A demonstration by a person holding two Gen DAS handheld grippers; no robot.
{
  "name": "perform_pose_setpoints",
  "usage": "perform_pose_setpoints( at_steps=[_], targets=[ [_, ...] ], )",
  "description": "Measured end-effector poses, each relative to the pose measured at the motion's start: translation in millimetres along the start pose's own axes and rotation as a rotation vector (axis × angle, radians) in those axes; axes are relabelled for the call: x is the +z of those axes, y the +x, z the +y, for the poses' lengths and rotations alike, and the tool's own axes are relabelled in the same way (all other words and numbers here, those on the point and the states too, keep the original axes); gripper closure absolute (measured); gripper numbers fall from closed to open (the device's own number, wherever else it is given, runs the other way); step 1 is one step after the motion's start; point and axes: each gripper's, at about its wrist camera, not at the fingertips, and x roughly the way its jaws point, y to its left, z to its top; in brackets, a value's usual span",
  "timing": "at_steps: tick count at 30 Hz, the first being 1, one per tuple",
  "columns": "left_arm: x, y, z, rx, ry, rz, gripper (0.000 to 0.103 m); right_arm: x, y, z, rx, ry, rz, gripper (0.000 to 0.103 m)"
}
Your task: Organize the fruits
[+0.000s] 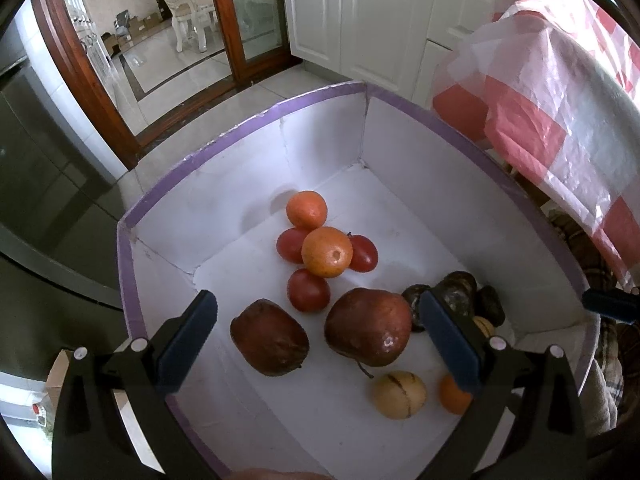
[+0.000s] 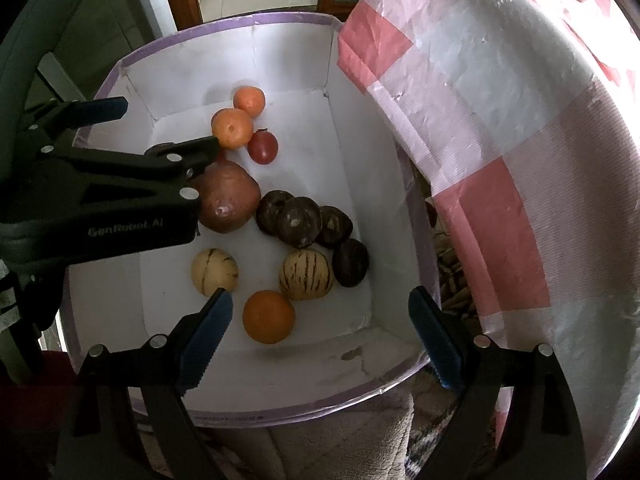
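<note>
A white box with a purple rim holds the fruit. In the left wrist view two oranges, three red tomatoes, two dark red pears, dark passion fruits and a striped yellow melon lie on its floor. My left gripper is open and empty above the two pears; it also shows in the right wrist view. My right gripper is open and empty above an orange, near two striped melons.
A pink and white checked plastic cloth hangs close along the box's right side. A dark fridge stands left of the box. White cabinets and a tiled floor lie beyond.
</note>
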Motion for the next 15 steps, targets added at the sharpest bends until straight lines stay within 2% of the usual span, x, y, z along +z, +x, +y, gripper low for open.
perform_pose_setpoints(
  at_steps=[9,15],
  targets=[
    [6.4,-7.9,4.7,0.05,0.007,-0.013,0.002,0.1,-13.2,-0.3,-0.001,-0.003,-0.038,0.016],
    [18.7,-26.8,3.6,0.093,0.008,-0.042,0.002,0.8,-38.4,-3.4,0.032,0.0,-0.115,0.016]
  ],
)
